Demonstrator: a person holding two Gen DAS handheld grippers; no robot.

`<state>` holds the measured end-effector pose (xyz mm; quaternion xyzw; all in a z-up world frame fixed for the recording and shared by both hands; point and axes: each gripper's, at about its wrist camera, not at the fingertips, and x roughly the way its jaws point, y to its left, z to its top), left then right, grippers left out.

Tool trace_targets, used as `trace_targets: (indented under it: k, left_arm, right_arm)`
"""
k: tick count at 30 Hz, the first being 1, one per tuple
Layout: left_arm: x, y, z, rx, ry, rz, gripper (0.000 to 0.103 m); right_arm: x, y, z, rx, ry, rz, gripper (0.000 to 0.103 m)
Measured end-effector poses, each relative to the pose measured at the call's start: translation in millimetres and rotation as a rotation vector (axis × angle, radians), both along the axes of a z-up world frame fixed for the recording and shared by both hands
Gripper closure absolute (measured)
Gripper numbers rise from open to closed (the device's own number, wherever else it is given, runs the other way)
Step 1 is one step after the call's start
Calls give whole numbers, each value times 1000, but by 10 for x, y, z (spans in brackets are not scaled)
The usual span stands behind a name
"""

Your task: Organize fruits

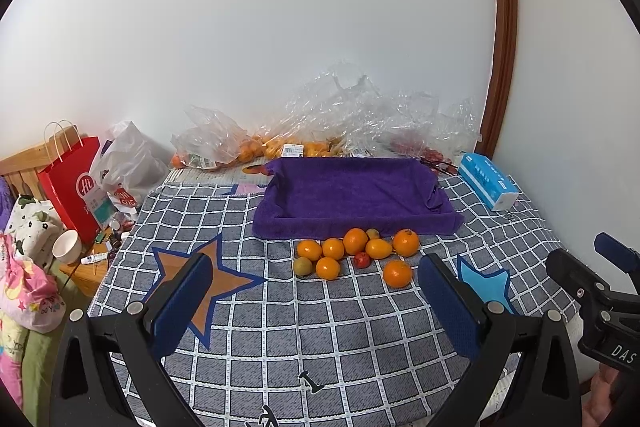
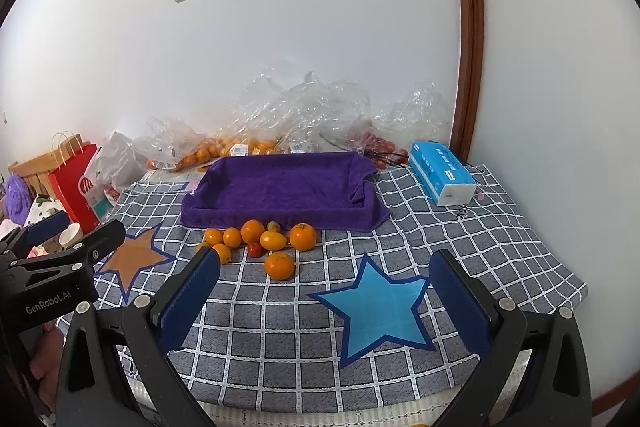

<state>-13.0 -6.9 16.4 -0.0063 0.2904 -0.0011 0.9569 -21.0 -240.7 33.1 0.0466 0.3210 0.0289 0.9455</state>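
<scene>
Left gripper [image 1: 316, 301] and right gripper [image 2: 324, 293] hover side by side above the near grey checked tablecloth [image 1: 280, 339], jaws spread wide, nothing held. Farther in, a cluster of orange citrus fruits [image 1: 354, 255] lies on the cloth just before the purple towel-lined tray [image 1: 352, 193]. Clear plastic bags [image 1: 352, 115] line the far wall.
</scene>
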Motion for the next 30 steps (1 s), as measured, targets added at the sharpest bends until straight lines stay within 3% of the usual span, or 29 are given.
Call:
trace_targets:
  k: [11, 30]
  left_arm:
    - [-15, 5, 2, -1, 1, 6, 0]
    - [266, 157, -168, -21, 46, 31, 0]
  right_arm:
    - [11, 37, -8, -4, -25, 5, 0]
    - [435, 167, -235, 25, 49, 27, 2]
